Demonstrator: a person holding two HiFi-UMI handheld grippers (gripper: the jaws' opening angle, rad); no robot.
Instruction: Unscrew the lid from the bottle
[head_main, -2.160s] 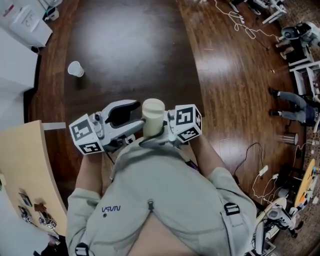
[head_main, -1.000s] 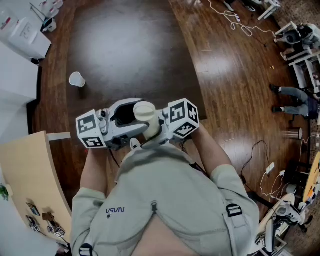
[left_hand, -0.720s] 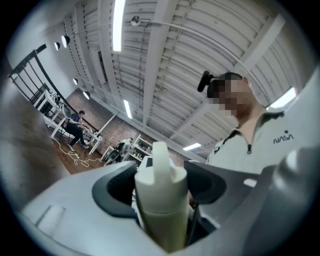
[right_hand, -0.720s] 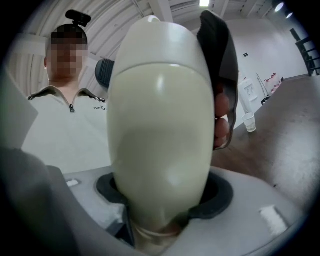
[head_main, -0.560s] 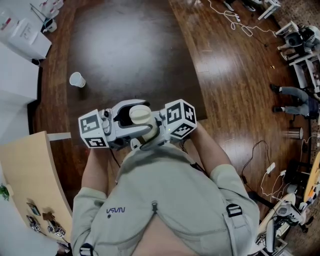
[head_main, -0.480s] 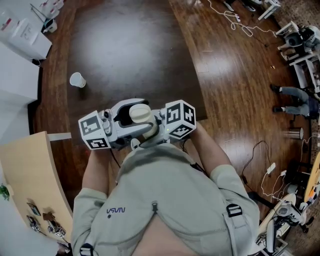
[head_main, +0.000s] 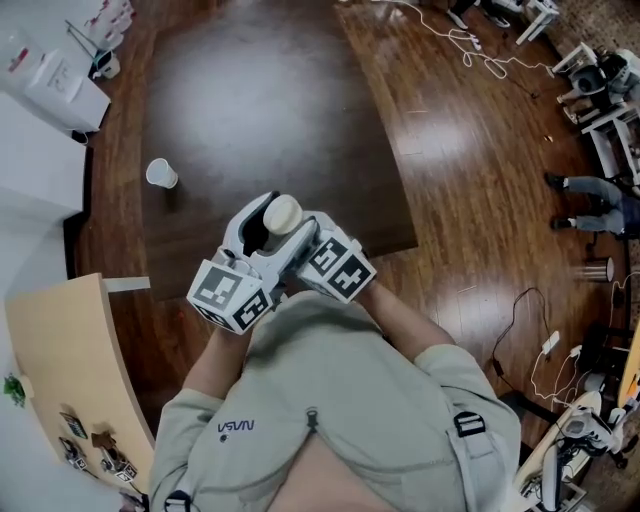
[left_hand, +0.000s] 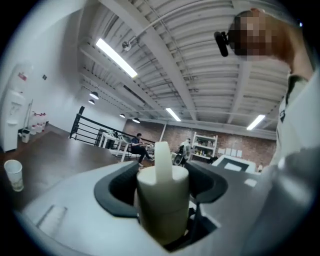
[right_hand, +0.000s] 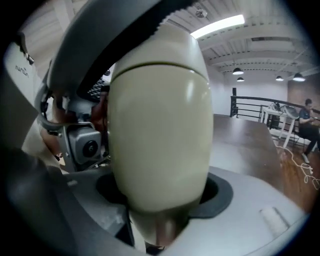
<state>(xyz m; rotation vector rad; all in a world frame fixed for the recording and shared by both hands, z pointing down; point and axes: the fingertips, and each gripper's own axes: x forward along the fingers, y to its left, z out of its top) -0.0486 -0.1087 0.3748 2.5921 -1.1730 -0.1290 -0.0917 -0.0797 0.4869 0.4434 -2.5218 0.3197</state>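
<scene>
Cream plastic bottle (right_hand: 160, 125) is held in the air close to the person's chest, over the near edge of the dark worktop (head_main: 270, 90). The right gripper (right_hand: 160, 202) pinches its rounded body. The left gripper (left_hand: 161, 182) has its curved jaws clasped round the ridged lid (left_hand: 162, 205). Well apart, a white cup (head_main: 161, 173) stands on the worktop.

The only writing I can read is NASA, printed small on the chest of my pale shirt (head_main: 236, 427), on my left side, upside down from overhead.
</scene>
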